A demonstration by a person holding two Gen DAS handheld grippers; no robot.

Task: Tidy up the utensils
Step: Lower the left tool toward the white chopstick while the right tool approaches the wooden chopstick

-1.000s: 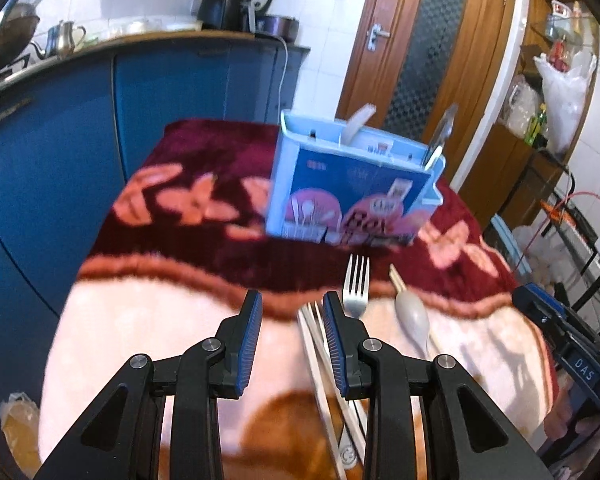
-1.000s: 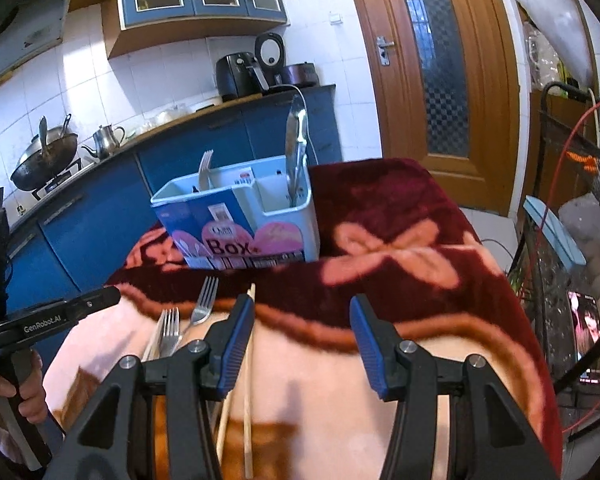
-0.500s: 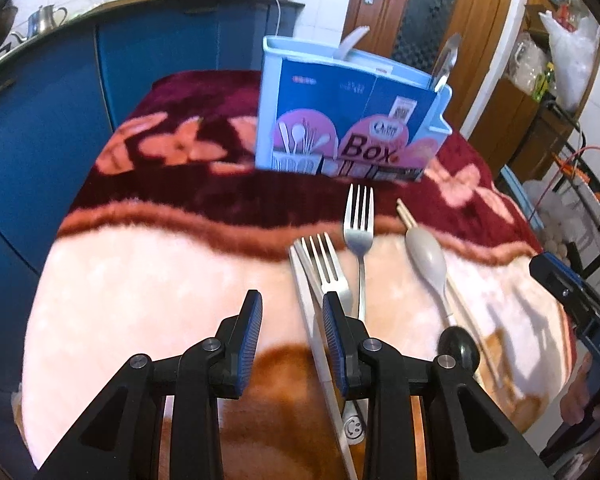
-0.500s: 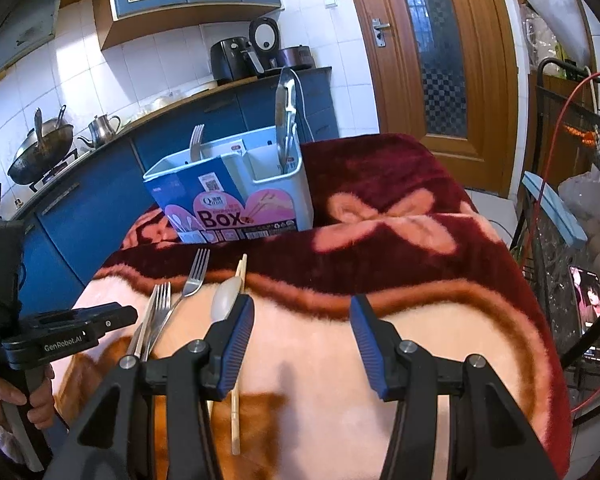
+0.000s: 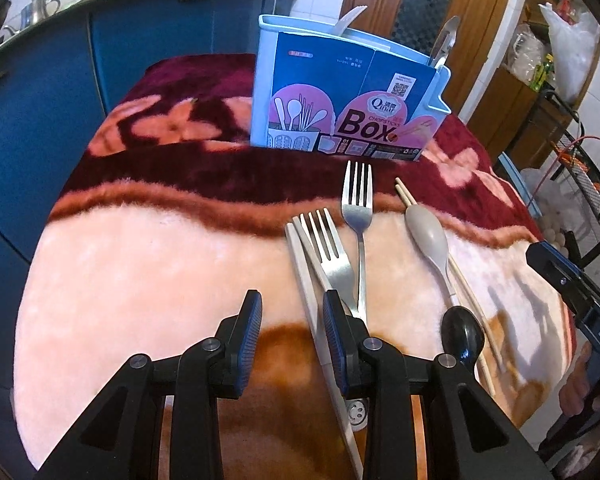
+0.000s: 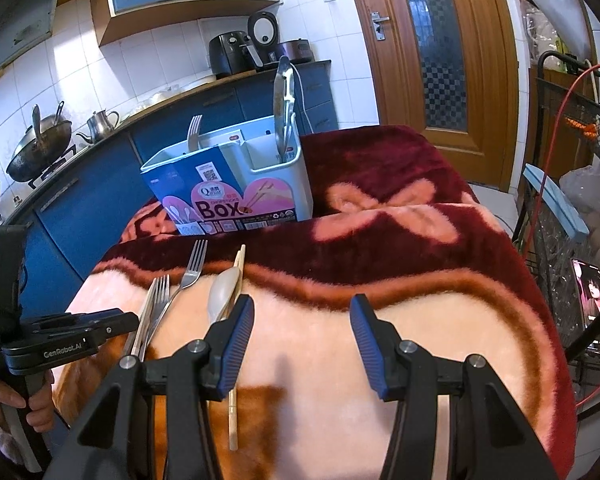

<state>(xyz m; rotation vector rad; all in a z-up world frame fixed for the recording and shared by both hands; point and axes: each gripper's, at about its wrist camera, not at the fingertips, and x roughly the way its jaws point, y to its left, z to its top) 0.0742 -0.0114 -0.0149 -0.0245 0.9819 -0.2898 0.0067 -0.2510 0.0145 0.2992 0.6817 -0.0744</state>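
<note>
Nearest to us, the left tool (image 5: 290,322) hovers low over the blanket-covered tabletop (image 5: 148,264), its blue pads parted by a moderate gap with nothing between them. Its right pad sits over the white flat utensil (image 5: 300,264) and the near fork (image 5: 326,248), which lies partly on top of that white piece. We cannot tell whether the pad touches either. The right tool (image 6: 302,336) is spread wide and empty above the pale part of the blanket; its left pad hides the lower end of the grey spoon (image 6: 222,294).

At 12 o'clock from the left tool, the utensils lie side by side, heads pointing away from us: two steel forks, the far fork (image 5: 358,208) just to the right of the near one, their handles crossing under the tool body. At 1 o'clock lie the grey spoon, a pair of wooden chopsticks (image 5: 466,280) touching it, and a glossy black spoon (image 5: 462,336) whose handle is cut off behind the tool.

Farther on, at 12 o'clock, stands the light blue chopsticks box (image 5: 340,92), upright on the dark red band of blanket, with a printed sleeve. A fork (image 6: 194,132) and metal tongs (image 6: 282,108) stand in separate compartments; their lower parts are hidden inside.
</note>
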